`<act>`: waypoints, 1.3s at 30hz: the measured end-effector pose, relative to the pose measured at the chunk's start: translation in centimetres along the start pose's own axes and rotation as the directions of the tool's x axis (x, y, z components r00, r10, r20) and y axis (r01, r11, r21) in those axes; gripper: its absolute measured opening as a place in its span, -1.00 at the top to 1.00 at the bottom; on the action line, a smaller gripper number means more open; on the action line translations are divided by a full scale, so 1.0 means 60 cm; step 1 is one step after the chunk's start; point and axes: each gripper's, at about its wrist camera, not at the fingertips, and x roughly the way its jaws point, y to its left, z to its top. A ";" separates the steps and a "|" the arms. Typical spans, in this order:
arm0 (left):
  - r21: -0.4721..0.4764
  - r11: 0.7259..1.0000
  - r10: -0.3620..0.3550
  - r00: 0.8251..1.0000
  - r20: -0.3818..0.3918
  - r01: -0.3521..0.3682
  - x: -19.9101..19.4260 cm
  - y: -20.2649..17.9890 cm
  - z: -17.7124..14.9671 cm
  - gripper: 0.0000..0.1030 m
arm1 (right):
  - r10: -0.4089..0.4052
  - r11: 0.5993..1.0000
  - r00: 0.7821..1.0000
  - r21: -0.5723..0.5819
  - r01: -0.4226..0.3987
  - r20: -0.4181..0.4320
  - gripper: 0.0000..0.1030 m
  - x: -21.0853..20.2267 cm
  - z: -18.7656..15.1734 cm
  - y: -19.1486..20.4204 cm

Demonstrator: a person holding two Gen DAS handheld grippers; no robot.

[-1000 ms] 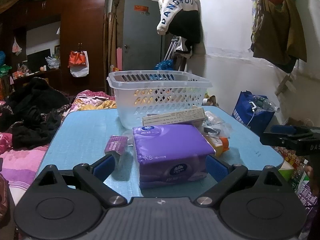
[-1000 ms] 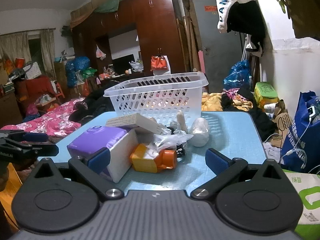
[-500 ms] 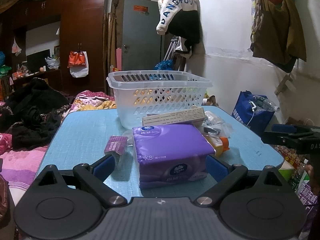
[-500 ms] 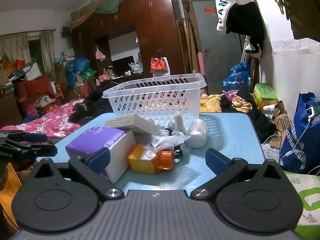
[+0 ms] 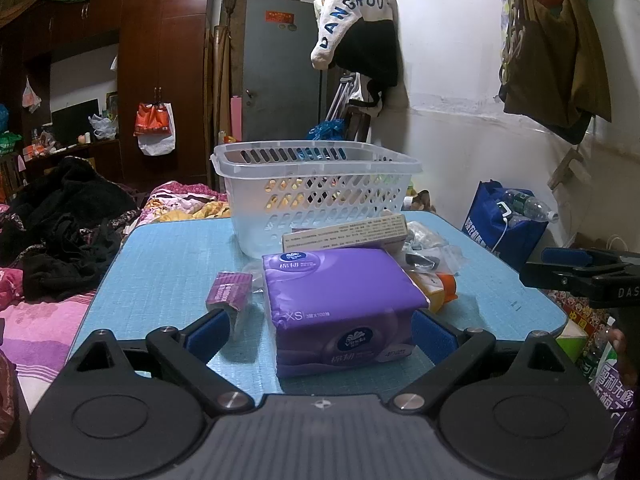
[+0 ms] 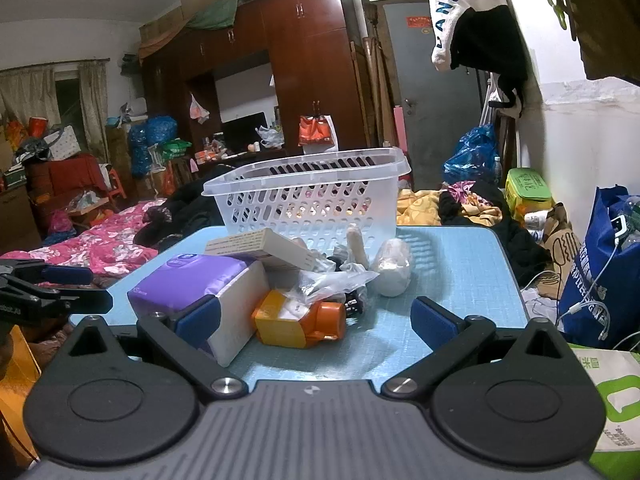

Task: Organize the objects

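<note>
A white slotted basket [image 5: 316, 196] stands at the back of the blue table [image 5: 168, 268]; it also shows in the right wrist view [image 6: 312, 204]. In front of it lies a pile: a purple tissue pack [image 5: 340, 304] [image 6: 192, 280], a long beige box [image 5: 344, 234] [image 6: 260, 246], an orange bottle [image 6: 300, 322], clear plastic bags [image 6: 332, 280], a white roll [image 6: 392, 266] and a small purple box [image 5: 229, 292]. My left gripper [image 5: 322, 332] is open, its fingers either side of the tissue pack's near end. My right gripper [image 6: 316, 322] is open in front of the orange bottle.
A bed with pink bedding and dark clothes [image 5: 60, 232] lies left of the table. A blue bag [image 6: 604, 264] and a green-white bag [image 6: 612, 392] stand on the floor to the right. Wardrobes and a grey door [image 5: 280, 68] are behind.
The right gripper has edged slightly forward towards the pile. The left gripper has barely moved.
</note>
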 end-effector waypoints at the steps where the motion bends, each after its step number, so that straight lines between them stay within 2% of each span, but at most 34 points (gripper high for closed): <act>1: 0.000 1.000 0.000 1.000 0.000 0.000 0.000 0.000 0.000 -0.92 | 0.000 1.000 1.000 0.000 0.000 0.000 -1.00 0.000 0.000 0.000; 39: 0.005 1.000 -0.002 1.000 -0.008 0.002 0.007 -0.002 -0.001 -0.92 | -0.011 1.000 1.000 -0.008 0.011 0.014 -1.00 0.001 0.001 -0.007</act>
